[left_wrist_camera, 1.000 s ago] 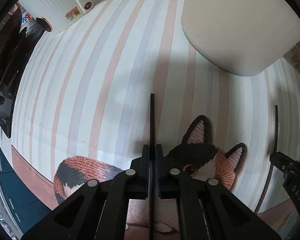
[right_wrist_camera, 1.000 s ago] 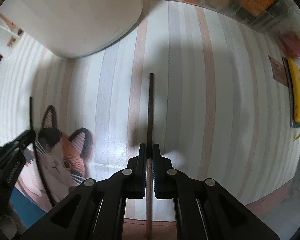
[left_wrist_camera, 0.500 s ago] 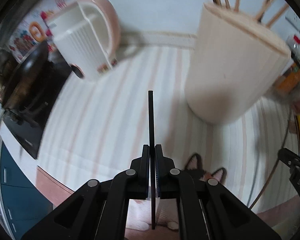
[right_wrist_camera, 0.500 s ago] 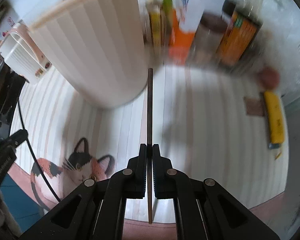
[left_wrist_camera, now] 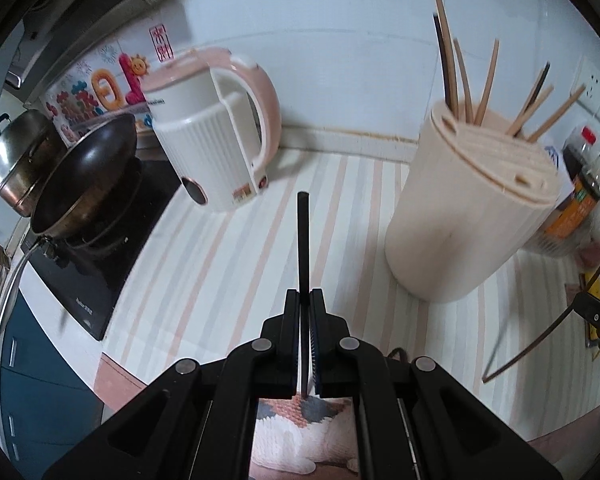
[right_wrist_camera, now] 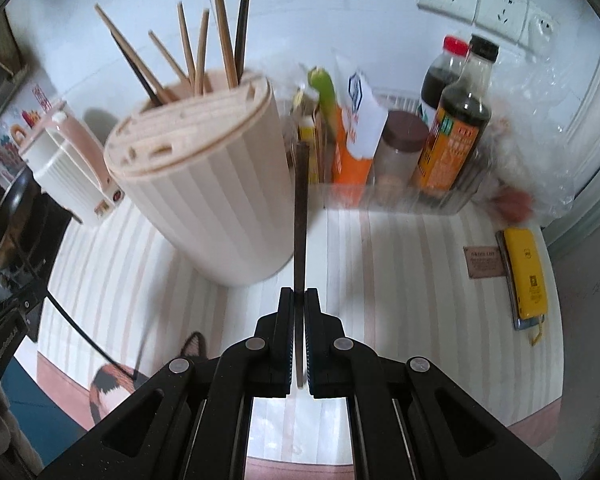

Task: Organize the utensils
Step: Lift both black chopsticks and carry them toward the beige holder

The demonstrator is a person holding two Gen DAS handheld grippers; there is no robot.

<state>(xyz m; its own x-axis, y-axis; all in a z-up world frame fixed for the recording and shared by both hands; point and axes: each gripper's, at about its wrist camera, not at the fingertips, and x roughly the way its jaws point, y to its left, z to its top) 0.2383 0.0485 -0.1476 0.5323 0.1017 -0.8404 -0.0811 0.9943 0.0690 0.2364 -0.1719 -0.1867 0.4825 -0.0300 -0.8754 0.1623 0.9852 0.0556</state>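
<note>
A: Striped countertop (left_wrist_camera: 228,264) runs back to a white wall; both views were pointed down at the cat mat a second ago and have tipped up.

B: So the cream holder (left_wrist_camera: 472,216) shows whole, at two o'clock from the left gripper (left_wrist_camera: 305,300)?

A: Yes, chopsticks already stand in it. That gripper pinches a black chopstick (left_wrist_camera: 303,240); the right gripper (right_wrist_camera: 299,298) pinches a brown chopstick (right_wrist_camera: 300,216), holder at eleven o'clock.

B: Dropping them in looks next.

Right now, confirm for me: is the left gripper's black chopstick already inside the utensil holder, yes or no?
No. The left gripper is shut on the black chopstick, which points up over the striped mat, left of the utensil holder.
</note>
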